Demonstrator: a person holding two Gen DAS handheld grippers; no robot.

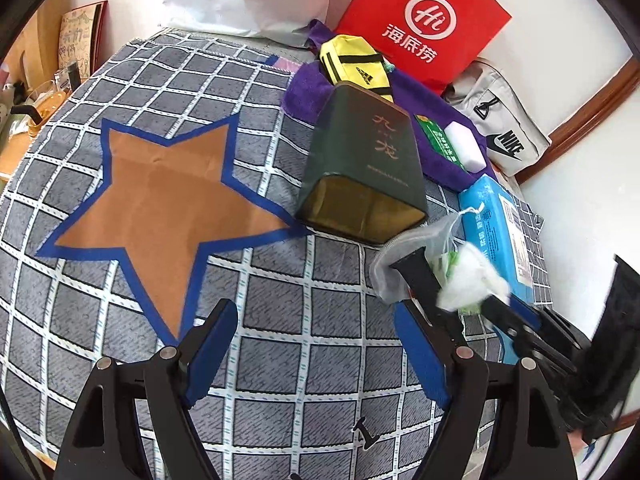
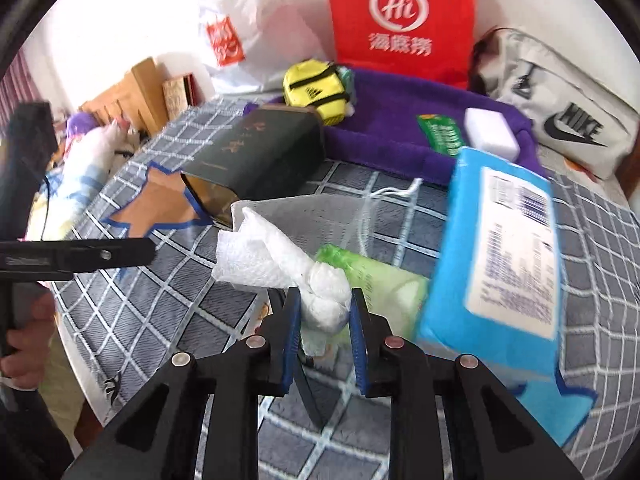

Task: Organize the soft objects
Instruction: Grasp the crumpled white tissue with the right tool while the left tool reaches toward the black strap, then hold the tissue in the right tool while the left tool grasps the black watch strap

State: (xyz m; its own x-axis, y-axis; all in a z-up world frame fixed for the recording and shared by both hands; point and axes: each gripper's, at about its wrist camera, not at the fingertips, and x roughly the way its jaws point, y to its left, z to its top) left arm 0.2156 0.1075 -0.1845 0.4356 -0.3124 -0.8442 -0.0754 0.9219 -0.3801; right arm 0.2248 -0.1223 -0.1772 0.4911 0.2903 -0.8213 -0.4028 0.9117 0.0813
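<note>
A grey cloth [image 1: 280, 360] with a white grid covers the surface; at centre left sits a brown star [image 1: 160, 208] edged in blue. A dark green box [image 1: 368, 160] bears gold characters. Upper right: a red bag [image 1: 424, 20] with a white logo, a purple towel [image 2: 400, 120], a yellow pouch [image 1: 352, 60] with black straps. The crumpled tissue [image 2: 280, 260] is white, the packet [image 2: 500, 260] light blue.

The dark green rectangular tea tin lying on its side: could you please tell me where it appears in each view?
Left wrist view: the dark green rectangular tea tin lies right of centre, open end toward the camera.
Right wrist view: it lies upper left of centre.
Shared landmark: the orange star with blue border, beside the tin's open end.
</note>
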